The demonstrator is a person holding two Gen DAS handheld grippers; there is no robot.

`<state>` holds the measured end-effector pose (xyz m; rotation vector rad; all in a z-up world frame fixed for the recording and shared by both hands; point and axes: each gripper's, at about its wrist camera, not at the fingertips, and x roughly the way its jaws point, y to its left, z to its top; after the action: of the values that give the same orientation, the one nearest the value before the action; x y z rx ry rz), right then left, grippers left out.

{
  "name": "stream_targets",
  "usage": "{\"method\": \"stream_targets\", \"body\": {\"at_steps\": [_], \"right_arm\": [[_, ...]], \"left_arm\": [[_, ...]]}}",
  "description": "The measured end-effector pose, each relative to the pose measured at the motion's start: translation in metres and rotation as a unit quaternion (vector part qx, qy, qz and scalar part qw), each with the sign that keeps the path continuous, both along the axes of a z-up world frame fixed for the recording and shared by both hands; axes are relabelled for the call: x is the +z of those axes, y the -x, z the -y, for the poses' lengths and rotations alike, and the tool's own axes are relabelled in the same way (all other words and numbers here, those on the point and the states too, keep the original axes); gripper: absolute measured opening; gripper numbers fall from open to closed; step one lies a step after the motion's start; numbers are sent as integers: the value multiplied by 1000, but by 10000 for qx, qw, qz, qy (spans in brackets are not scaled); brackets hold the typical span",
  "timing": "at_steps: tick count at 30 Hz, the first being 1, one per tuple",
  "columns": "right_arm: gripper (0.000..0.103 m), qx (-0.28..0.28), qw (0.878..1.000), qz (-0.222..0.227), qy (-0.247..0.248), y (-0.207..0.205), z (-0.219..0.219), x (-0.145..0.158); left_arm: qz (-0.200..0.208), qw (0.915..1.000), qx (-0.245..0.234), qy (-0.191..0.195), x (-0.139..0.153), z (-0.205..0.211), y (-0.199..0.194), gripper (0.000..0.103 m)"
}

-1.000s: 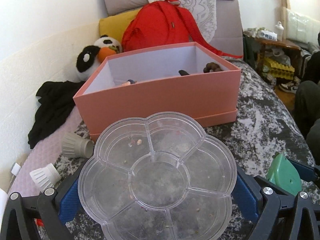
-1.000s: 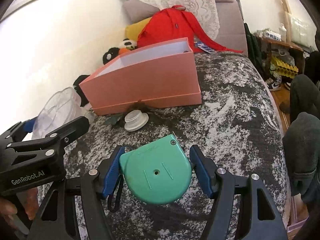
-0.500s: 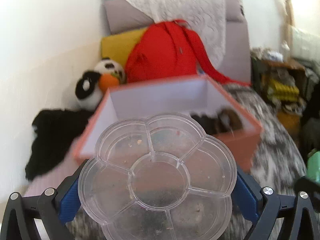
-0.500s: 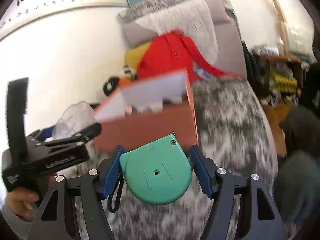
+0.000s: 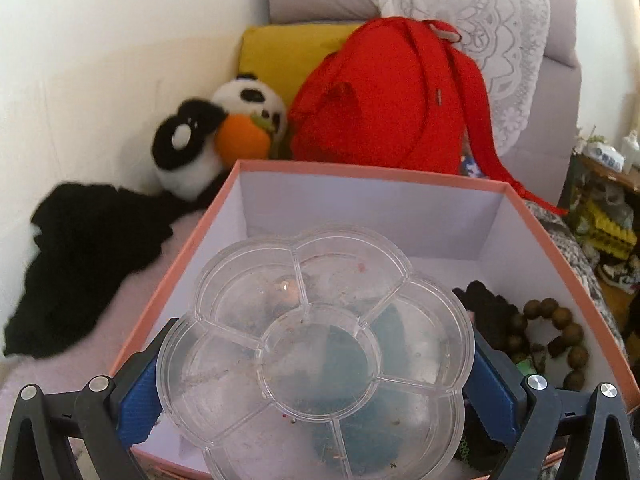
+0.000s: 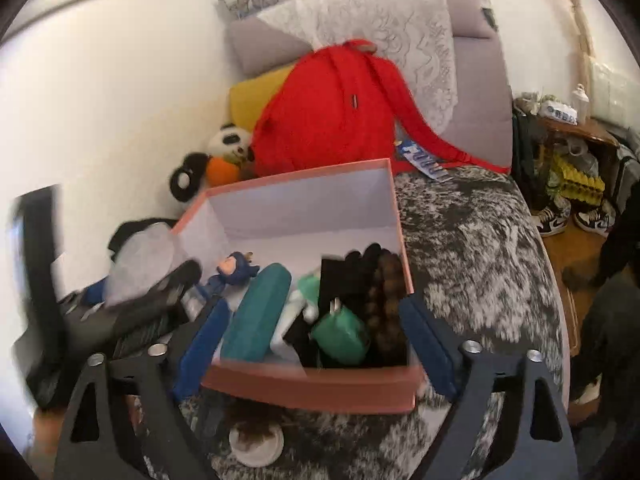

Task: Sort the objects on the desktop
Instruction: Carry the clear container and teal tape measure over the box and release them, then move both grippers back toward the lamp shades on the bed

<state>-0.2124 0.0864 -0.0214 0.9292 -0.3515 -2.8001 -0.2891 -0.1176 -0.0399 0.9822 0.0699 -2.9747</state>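
My left gripper [image 5: 312, 380] is shut on a clear flower-shaped compartment tray [image 5: 312, 352] and holds it over the open pink box [image 5: 400, 176]. Brown beads [image 5: 560, 328] and a black item lie at the box's right side. In the right wrist view my right gripper [image 6: 316, 344] is open and empty, its fingers straddling the near end of the pink box [image 6: 312, 388]. The green tape measure [image 6: 340, 336] lies inside the box, with a teal case [image 6: 256, 316], a blue figurine [image 6: 232, 272] and brown beads [image 6: 384, 292]. The left gripper with the tray [image 6: 140, 264] shows blurred at left.
A red backpack [image 5: 384, 100], a panda plush [image 5: 216, 140], a yellow cushion and black cloth [image 5: 80, 252] lie behind and left of the box. A white cap [image 6: 256, 440] sits on the speckled blanket [image 6: 472, 240] before the box. Shoes and a cluttered shelf are at right.
Both grippers rose and moved to the box. The right gripper opened and the green tape measure now lies in the box. The left gripper carried the tray over the box.
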Motion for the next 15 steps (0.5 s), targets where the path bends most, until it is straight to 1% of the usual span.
{"method": "stream_targets", "body": {"at_steps": [2,3,4,5,6,7,8,9,10,11,12,13,14,15], "right_arm": [[98,-118,9993,-241,242,-35,-6,-7],[100,-160,9982,-364,457,-59,-10,-13],[101,-214,9964,-471,668,-80,-13,-19],[102,-298,9939,-575,891,-102,-14,-26],[102,-412,9913,-638,1079,-126,-14,-36],[102,-516,9892,-681,1192,-146,-13,-47],[102,-526,9897,-649,1160,-156,-10,-55],[102,-519,9907,-622,1096,-164,-6,-62],[102,-431,9932,-625,878,-166,-2,-63],[102,-343,9953,-627,660,-168,2,-63],[102,-255,9967,-629,442,-169,6,-64],[102,-184,9974,-643,266,-171,9,-64],[102,-198,9968,-719,290,-173,8,-61],[102,-212,9961,-795,315,-175,7,-59]], "left_arm": [[-203,9992,-192,-278,-3,9,-8,103],[-300,9974,-409,-521,-4,13,-14,103],[-311,9940,-644,-833,-6,18,-17,103],[-206,9884,-904,-1201,-8,22,-16,103],[-43,9834,-1069,-1467,-10,25,-13,103],[61,9825,-1063,-1529,-10,27,-12,103],[165,9815,-1057,-1590,-10,29,-11,103],[137,9824,-1025,-1558,-8,30,-11,103],[-366,9881,-903,-1190,-1,28,-18,103],[-745,9905,-768,-861,2,27,-21,103],[-688,9934,-601,-688,-3,26,-10,103],[-368,9966,-479,-563,-11,26,5,103],[595,9949,-526,-629,-24,29,27,103],[520,9938,-614,-771,-21,31,24,103]]}}
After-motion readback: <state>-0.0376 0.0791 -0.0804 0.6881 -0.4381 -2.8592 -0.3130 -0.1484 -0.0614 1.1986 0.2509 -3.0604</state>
